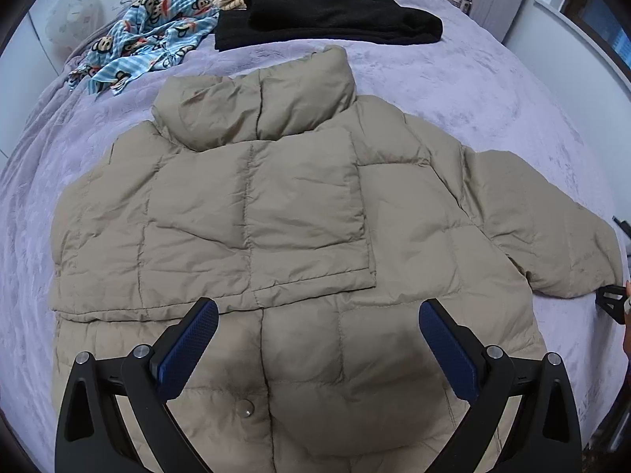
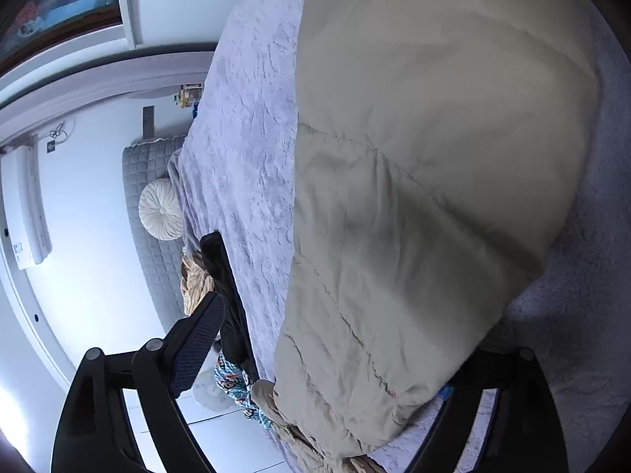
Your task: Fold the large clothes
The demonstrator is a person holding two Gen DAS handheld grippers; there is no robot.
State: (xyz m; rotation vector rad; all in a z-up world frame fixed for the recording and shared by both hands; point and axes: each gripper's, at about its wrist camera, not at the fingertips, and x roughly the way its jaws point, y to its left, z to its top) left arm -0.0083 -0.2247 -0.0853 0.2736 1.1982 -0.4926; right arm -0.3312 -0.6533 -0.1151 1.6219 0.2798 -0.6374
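While one beige jacket (image 1: 252, 205) lies flat, both grippers gape: left (image 1: 318, 329) empty, right (image 2: 331, 354) around its sleeve (image 2: 414, 197).

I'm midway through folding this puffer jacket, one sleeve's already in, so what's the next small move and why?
Probably close the right gripper on the right sleeve's cuff and carry it across the chest. That sleeve lies spread on the blanket while the other is folded in. The jaws straddle the cuff without pinching; the left gripper hovers open.
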